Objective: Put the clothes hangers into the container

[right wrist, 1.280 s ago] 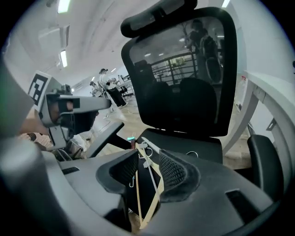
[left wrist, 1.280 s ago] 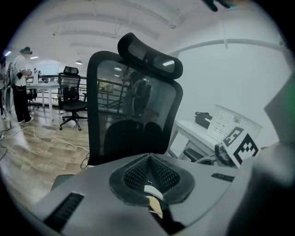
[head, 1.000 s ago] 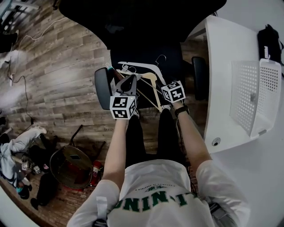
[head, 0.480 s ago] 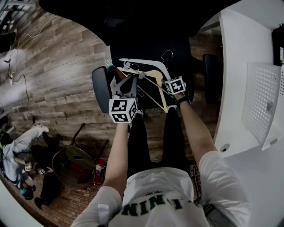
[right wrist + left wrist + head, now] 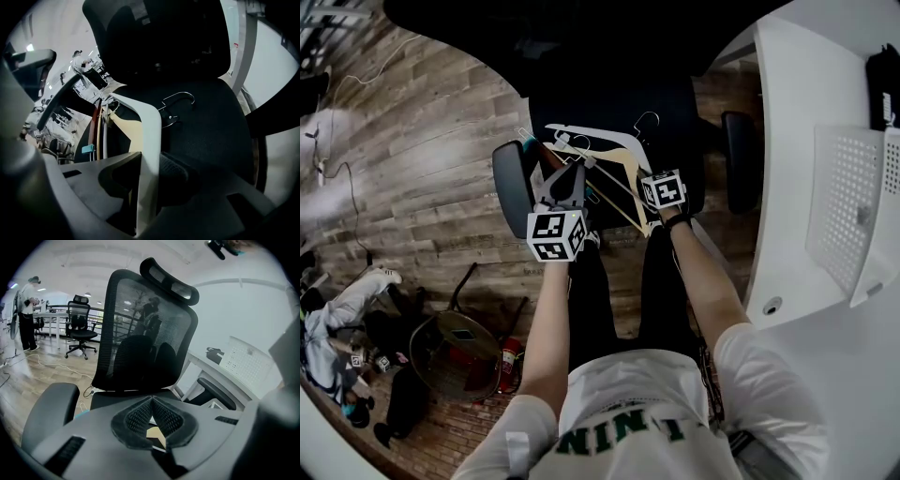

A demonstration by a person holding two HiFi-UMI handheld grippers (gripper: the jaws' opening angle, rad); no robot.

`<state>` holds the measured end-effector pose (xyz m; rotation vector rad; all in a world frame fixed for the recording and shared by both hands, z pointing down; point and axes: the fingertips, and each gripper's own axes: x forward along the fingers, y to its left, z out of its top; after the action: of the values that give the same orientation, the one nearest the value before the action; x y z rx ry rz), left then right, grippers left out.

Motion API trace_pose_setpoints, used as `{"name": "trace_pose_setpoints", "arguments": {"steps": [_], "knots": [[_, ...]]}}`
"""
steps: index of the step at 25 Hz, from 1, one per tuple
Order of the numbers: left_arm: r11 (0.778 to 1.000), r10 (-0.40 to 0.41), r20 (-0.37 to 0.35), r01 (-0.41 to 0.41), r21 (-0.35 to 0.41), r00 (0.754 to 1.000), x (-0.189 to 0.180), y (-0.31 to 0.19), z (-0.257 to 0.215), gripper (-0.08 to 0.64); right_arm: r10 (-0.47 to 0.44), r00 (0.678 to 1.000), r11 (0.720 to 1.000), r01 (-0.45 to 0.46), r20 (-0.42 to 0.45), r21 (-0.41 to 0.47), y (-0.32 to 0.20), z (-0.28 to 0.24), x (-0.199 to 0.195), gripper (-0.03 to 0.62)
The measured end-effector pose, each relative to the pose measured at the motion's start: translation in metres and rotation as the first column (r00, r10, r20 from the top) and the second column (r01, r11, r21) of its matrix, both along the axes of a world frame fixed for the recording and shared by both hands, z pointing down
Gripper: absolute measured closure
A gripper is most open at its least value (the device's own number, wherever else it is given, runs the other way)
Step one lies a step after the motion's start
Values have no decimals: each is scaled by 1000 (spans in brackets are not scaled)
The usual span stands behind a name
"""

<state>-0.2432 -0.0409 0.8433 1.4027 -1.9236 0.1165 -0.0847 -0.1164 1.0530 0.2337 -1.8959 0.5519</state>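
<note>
The white hanger [image 5: 149,136] and tan hanger [image 5: 127,133] are standing out against the black seat [image 5: 206,126]; the white container [image 5: 848,206] is showing a hole pattern, the floor [image 5: 422,178] brown wood-grain.

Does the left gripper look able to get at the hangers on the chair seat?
Probably yes: the left gripper is poised right above the hangers on the chair seat, with nothing between. Its jaws are together, though, so they would have to open first.
</note>
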Motion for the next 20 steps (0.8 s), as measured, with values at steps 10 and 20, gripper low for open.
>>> {"name": "trace_pose_setpoints", "arguments": {"steps": [10,20], "knots": [[1000,-1,5,1,27,1000,3,0,-32,548,57,996,995,-62,66,74,-5,-57,-2,456],[997,5,43,-8,80,999,7,-9,-84,548,39,996,975,-57,86,215,-29,-137,10,456]]}}
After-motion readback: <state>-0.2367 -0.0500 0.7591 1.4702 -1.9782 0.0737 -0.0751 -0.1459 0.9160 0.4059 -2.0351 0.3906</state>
